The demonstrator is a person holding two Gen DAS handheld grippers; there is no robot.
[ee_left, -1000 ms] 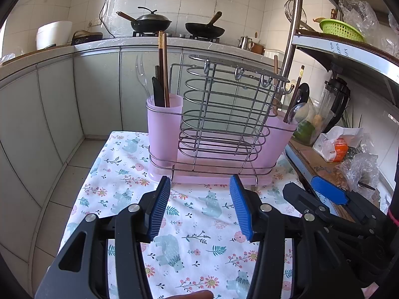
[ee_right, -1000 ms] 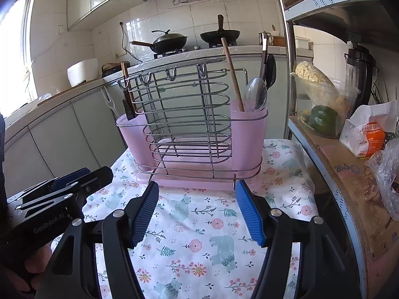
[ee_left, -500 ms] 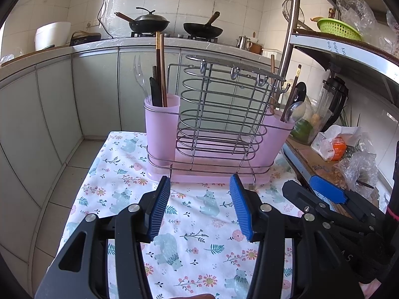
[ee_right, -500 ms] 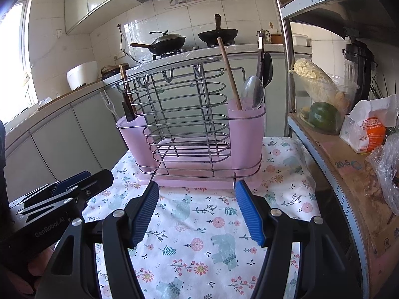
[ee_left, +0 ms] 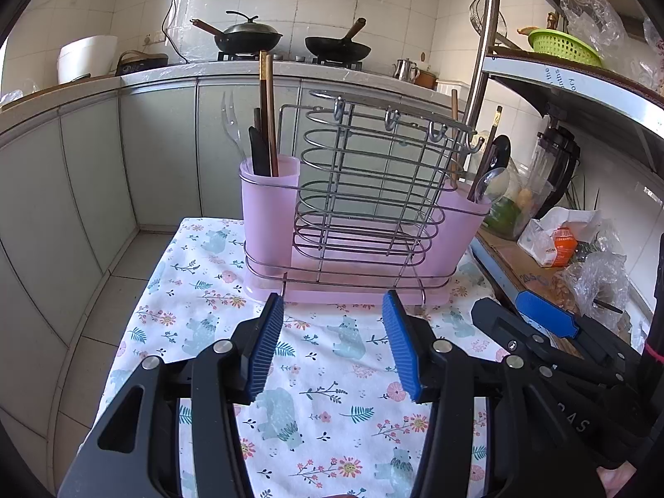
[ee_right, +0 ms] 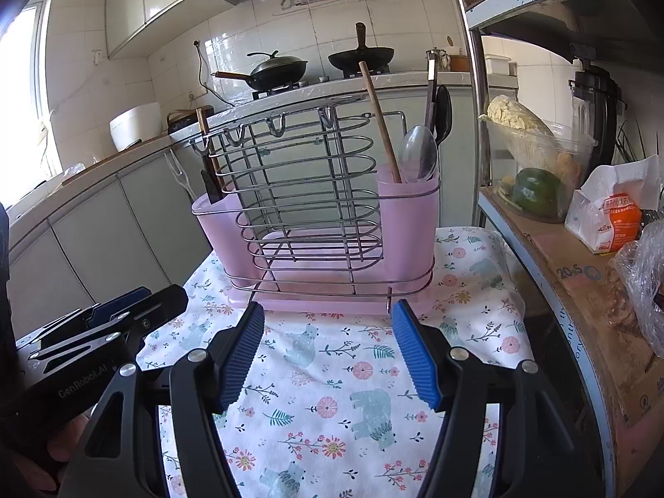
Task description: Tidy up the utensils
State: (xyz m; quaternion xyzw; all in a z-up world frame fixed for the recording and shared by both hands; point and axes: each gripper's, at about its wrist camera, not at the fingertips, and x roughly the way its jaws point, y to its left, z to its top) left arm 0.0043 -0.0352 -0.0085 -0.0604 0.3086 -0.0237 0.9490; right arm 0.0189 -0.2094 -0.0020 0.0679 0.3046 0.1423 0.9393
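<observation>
A pink utensil rack with a wire frame [ee_left: 365, 216] [ee_right: 315, 224] stands on the floral cloth. Its left cup [ee_left: 269, 203] holds chopsticks [ee_left: 267, 112], a black utensil and a clear fork [ee_left: 232, 124]. Its right cup [ee_right: 408, 211] holds a metal spoon [ee_right: 418, 153], a wooden stick [ee_right: 379, 120] and a black spoon [ee_right: 442, 112]. My left gripper [ee_left: 334, 344] is open and empty, hovering over the cloth in front of the rack. My right gripper [ee_right: 332, 352] is open and empty beside it; it also shows in the left wrist view [ee_left: 539, 323].
The floral cloth [ee_left: 332, 394] covers a small table with floor to the left. A metal shelf post [ee_right: 477, 103] and a shelf with a vegetable container [ee_right: 535, 166] and bags [ee_right: 614, 216] stand close on the right. Kitchen counter with woks [ee_left: 249, 37] lies behind.
Both grippers have drawn back slightly from the rack, which looks a little farther away. Both stay open and empty.
</observation>
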